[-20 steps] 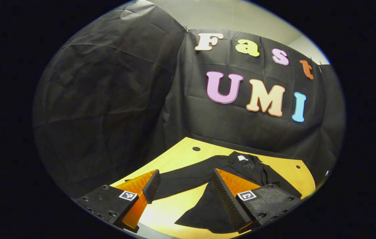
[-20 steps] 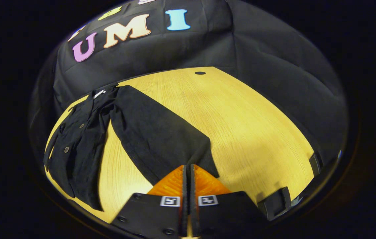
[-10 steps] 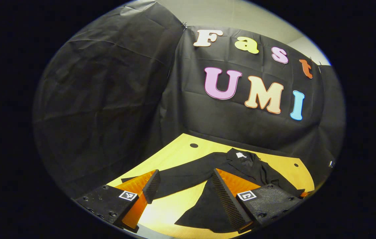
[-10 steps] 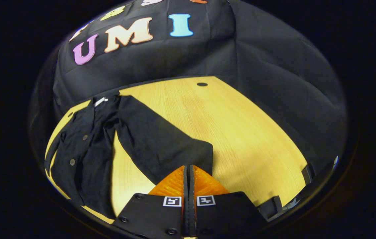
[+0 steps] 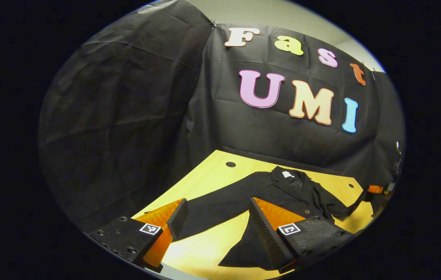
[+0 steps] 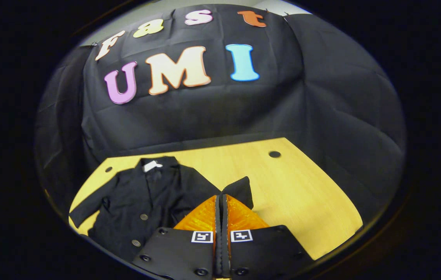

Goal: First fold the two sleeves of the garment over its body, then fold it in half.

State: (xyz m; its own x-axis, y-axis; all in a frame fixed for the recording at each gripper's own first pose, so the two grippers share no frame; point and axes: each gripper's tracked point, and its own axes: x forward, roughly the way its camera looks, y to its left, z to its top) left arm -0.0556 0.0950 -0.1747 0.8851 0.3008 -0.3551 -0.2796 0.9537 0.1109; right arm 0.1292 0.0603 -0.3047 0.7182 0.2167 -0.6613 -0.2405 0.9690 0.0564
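pinching the cuff of one sleeve (image 6: 239, 190) between the closed fingers of my right gripper (image 6: 221, 199), i hold it raised at lower centre of the right gripper view, the black garment (image 6: 146, 198) spread on the wooden table (image 6: 302, 194) at lower left; my left gripper (image 5: 216, 212) gapes wide above the other sleeve (image 5: 220, 206), gripping nothing

In the right gripper view, bare table (image 6: 306, 194) runs from 12 to 4 o'clock of the closed jaws, open for passage. The black garment (image 6: 146, 194) covers the table from 9 to 11 o'clock. The booth wall (image 6: 204, 116) closes the far edge. In the left gripper view, the garment's spread sleeve (image 5: 220, 202) crosses between the parted jaws.
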